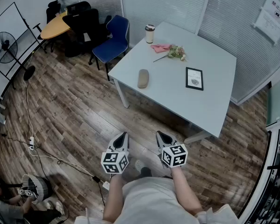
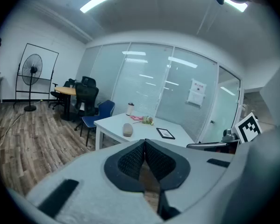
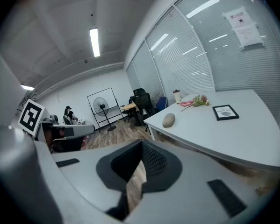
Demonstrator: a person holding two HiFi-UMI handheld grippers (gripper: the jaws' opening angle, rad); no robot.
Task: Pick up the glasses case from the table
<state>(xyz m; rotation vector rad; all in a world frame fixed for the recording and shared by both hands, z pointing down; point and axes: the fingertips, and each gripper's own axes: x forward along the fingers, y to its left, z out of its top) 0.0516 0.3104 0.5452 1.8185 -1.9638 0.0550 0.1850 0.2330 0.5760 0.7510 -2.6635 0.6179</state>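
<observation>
Under the white table point(image 1: 205, 106), legs mostly hidden by its top. On the table, a black picture frame point(image 1: 194, 78), print too small to read. Left of the frame on the table: beige glasses case point(image 1: 143, 78), lying flat, touched by nothing. Toward the table's far edge: lidded cup point(image 1: 150, 33), pink cloth point(image 1: 161, 47), flower sprig point(image 1: 177, 52). Well short of the table: left gripper point(image 1: 122, 136) and right gripper point(image 1: 162, 136), jaws fully together, holding nothing.
</observation>
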